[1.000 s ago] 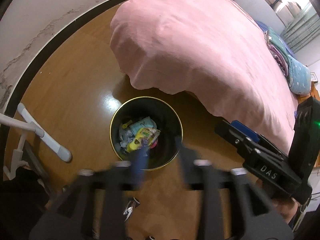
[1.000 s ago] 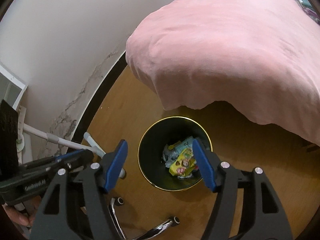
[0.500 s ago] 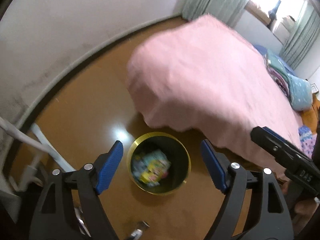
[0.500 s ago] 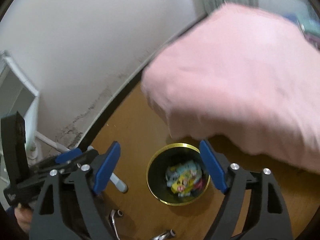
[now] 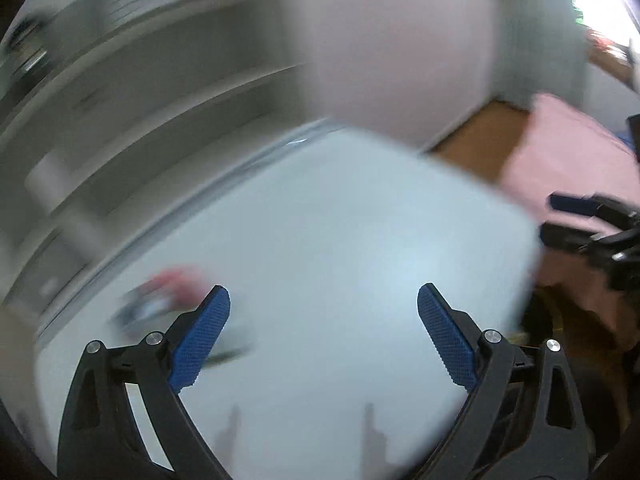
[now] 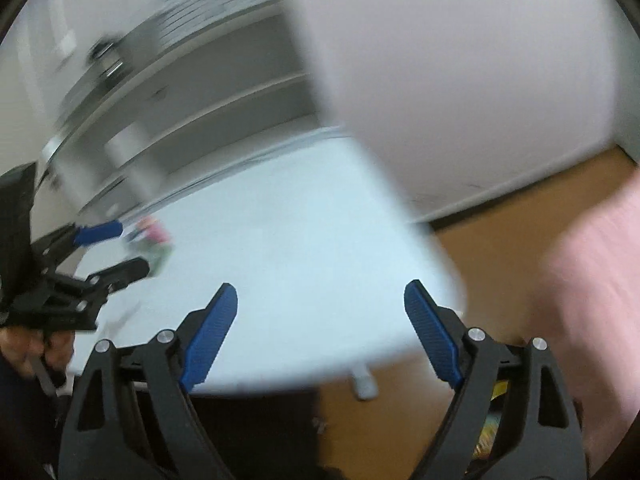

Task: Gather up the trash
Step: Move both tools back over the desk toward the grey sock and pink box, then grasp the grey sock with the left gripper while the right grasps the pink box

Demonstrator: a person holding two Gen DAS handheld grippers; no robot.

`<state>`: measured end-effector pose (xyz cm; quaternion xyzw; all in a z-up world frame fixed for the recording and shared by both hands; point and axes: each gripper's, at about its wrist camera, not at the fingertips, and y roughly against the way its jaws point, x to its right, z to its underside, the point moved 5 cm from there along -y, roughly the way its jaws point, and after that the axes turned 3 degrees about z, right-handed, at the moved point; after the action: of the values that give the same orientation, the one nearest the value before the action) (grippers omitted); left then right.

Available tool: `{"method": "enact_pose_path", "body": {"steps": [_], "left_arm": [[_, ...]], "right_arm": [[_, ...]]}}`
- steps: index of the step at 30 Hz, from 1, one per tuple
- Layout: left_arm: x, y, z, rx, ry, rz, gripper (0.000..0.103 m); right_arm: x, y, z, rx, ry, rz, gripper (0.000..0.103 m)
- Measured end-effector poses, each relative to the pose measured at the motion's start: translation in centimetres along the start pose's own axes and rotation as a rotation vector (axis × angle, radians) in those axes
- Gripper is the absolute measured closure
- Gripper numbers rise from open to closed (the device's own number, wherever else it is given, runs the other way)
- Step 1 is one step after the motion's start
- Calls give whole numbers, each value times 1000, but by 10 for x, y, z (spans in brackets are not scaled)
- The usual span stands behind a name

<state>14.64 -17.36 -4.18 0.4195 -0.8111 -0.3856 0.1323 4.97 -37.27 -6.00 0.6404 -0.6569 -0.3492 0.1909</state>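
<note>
- nearest thing in both views is the fingers; the left gripper [image 5: 323, 334] has just been opening and its blue pads sit spread wide with nothing between them; same for the right gripper [image 6: 320, 332], splayed and empty
- I'd say this is the bit between pieces: both hands free and going for the next scrap; everything's smeared with motion blur
- right under both pairs of fingers is the white bench [image 5: 340, 240], mostly bare
- the trash [image 5: 160, 300] is a reddish-and-white crumpled blob on the bench's left part, just beyond the left gripper's left finger and off to that side, not between the pads; in the right wrist view it's well left of the right gripper, close to the left one; can't tell what it actually is
- next move, my guess: swing the left gripper leftward and down until the pads straddle the blob, then pinch
- further off there's grey shelving [image 6: 200, 92], wooden floor [image 6: 520, 240] and the pink bed [image 5: 568, 160]
</note>
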Motion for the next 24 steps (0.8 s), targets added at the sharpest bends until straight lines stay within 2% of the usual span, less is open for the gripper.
{"method": "enact_pose_path", "body": {"steps": [2,3,6,10,14,17,19,24], "left_arm": [[-57,7,20,-11,70,-57,11],[-92,9,34,-23,113,-97,11],[-161,11,70,-63,212,-157,11],[-211,7,102,-74,319,-120,11],[-235,-12,110,-86,381,-28,11],[-242,-27,101,-93,385,27,11],[-236,-37,92,-95,362,46,11],[-221,-68,55,-99,251,71,11]], "right_arm": [[-54,-36,-16,-31,86,-74,22],[-70,-48,-19,-44,115,-88,25],[-135,-95,-30,-90,232,-121,31],[-188,-149,-41,-156,327,-148,42],[-213,-186,-50,-192,371,-130,45],[-218,-204,-56,-215,373,-138,47],[-220,-211,-61,-220,371,-133,86],[-204,-191,-75,-139,290,-135,86]]}}
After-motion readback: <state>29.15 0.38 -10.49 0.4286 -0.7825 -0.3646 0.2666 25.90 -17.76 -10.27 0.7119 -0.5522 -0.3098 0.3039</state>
